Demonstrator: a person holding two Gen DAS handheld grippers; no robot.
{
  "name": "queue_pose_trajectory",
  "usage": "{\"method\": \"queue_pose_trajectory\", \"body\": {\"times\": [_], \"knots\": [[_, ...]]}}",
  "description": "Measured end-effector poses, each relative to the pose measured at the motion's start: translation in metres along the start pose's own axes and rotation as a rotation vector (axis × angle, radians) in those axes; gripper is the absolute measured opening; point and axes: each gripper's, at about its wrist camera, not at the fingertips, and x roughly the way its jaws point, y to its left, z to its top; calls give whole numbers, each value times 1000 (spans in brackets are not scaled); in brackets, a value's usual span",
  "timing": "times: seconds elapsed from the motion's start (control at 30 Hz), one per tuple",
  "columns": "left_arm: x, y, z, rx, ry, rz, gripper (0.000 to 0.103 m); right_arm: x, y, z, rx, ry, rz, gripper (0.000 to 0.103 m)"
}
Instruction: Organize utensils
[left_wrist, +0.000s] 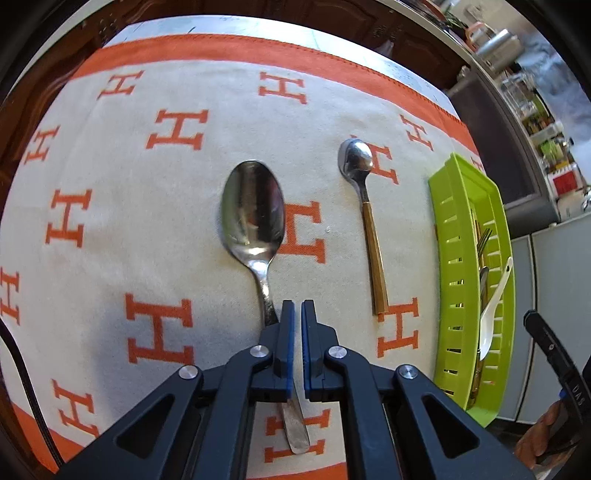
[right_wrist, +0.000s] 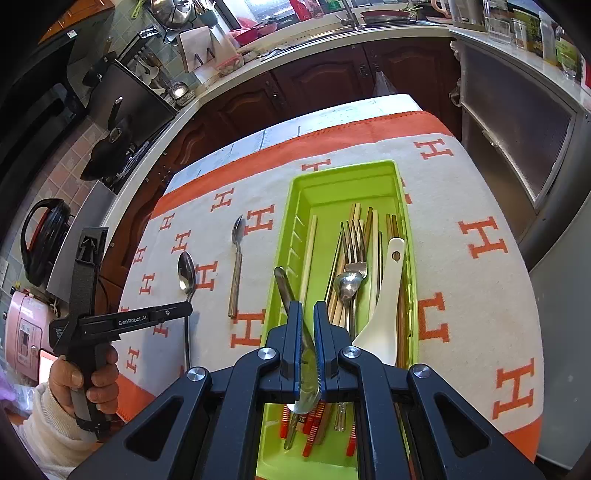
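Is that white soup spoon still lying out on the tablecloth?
No, the white soup spoon lies inside the green tray, beside the forks.

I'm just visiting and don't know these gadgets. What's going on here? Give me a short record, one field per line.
Setting: table covered by a cloth patterned with orange H letters, in a kitchen
Container: green tray holding forks, chopsticks and a white soup spoon
Still on the cloth: large metal spoon; small spoon with a wooden handle
Left gripper: shut and empty, above the large spoon's handle
Right gripper: shut on a table knife over the tray
Left to do: both spoons on the cloth are not yet in the tray
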Motion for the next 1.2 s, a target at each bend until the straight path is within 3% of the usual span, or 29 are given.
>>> {"method": "queue_pose_trajectory", "body": {"times": [0.07,0.13,0.27,0.63,0.9,1.0,1.07,1.2], "knots": [[-2,8,-3,-31,6,-40,17,0,0,-1,-2,2,-2,6],[-3,15,-5,-50,-2,-44,22,0,1,-1,-2,4,-3,6],[1,24,-9,-54,4,-35,22,1,3,-2,-5,8,2,6],[11,34,9,-80,-33,-150,22,9,8,-4,-16,29,-4,6],[2,53,24,-68,-126,-73,28,10,9,-1,-19,33,-10,6],[4,58,31,-36,-158,-117,33,12,13,0,-28,40,-10,6],[7,53,35,31,-186,-152,45,14,16,0,-34,44,-12,6],[10,42,37,166,-243,-129,46,14,18,0,-37,45,-19,6]]}}
